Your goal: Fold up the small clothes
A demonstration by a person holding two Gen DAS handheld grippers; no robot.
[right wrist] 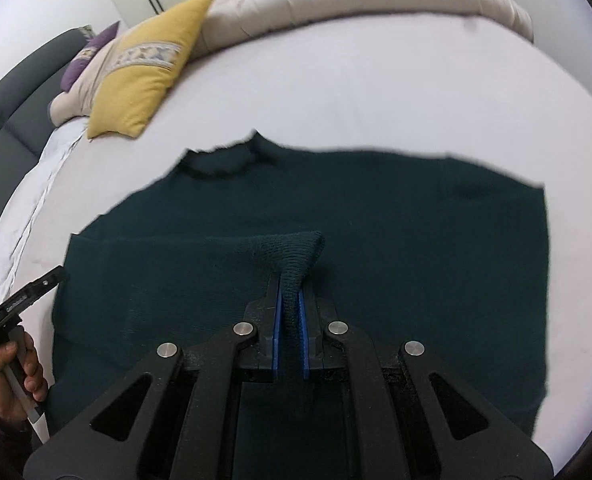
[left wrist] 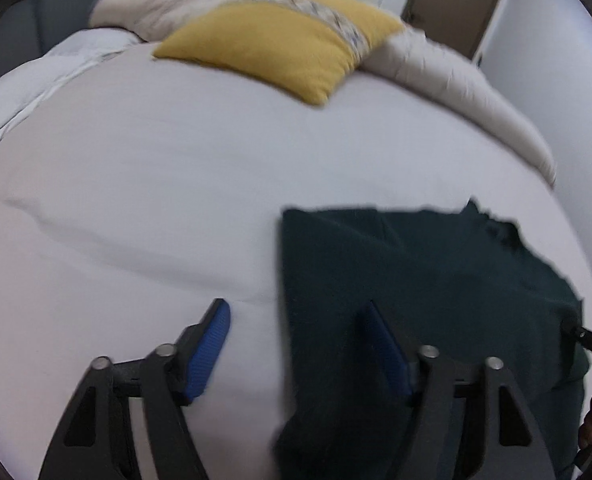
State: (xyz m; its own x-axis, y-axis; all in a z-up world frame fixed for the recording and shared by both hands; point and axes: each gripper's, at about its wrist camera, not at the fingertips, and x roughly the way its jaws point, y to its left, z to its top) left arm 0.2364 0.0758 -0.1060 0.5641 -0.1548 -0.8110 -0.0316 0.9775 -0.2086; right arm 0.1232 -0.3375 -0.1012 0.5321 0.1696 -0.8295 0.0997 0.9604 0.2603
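Left wrist view: left hand-held gripper (left wrist: pixel 296 346) points steeply down at the bed (left wrist: pixel 156 184), jaws spread, blue pads (left wrist: pixel 210 354) clear of any cloth. One finger hangs over bare white sheet, the other over the left edge of the dark green sweater (left wrist: pixel 415 280); nothing pinched. Frame is motion-blurred. Sweater lies flat on the near part of the bed, toward its right side. Yellow cushion (left wrist: pixel 280 40) and a beige duvet (left wrist: pixel 455 80) sit at the far edge. At the right border, part of the right hand-held gripper (left wrist: pixel 591 340) and the fingers gripping it show.

Right wrist view: right hand-held gripper (right wrist: pixel 290 308) tilts steeply down over the sweater (right wrist: pixel 415 240), jaws pressed together on a ribbed cuff (right wrist: pixel 292 256) pulled up off the sweater's middle. Neck opening faces the far edge of the bed (right wrist: pixel 375 92). Person's left hand (right wrist: pixel 14 376) at the lower left border holds the other gripper's handle; white writing on that black body is too small to read. Yellow cushion (right wrist: pixel 148 68) leans toward the far left corner near a dark headboard (right wrist: pixel 16 96).
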